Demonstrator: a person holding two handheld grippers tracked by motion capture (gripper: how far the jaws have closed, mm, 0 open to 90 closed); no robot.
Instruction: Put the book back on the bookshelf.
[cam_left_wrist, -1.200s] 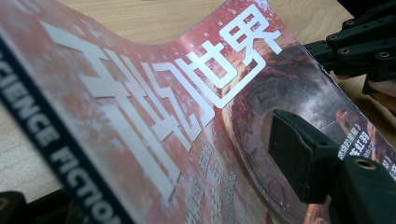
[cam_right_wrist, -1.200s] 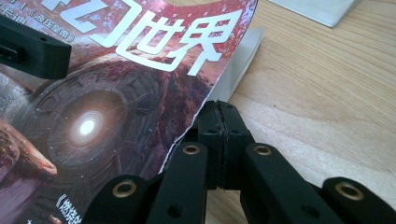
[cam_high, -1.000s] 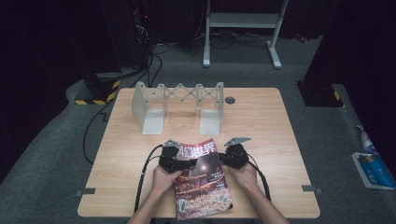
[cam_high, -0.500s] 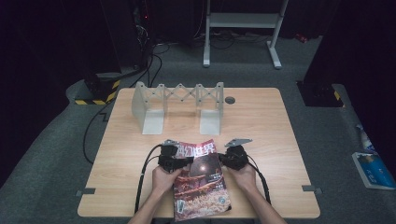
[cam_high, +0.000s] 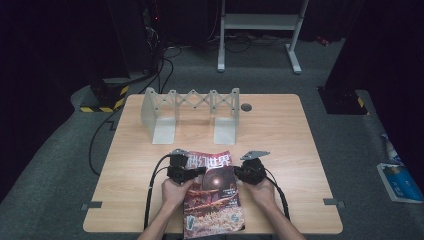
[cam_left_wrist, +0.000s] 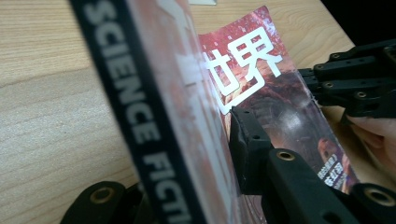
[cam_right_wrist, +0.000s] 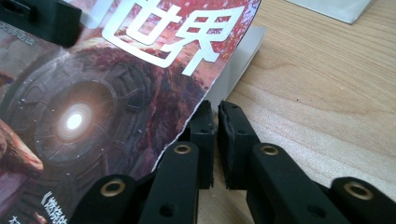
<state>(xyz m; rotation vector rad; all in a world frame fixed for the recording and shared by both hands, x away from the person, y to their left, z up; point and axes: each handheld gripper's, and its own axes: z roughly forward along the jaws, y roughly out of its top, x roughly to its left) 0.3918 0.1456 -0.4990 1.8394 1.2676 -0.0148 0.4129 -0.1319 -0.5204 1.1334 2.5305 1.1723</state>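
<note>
The pale wooden desk (cam_high: 300, 150) is evenly lit from above while the floor and room around it fall into near darkness. The high view is soft and low in detail. In the left gripper view the glossy red magazine's (cam_left_wrist: 154, 107) spine is blurred close up. Sheen brightens the cover in the right gripper view.
</note>
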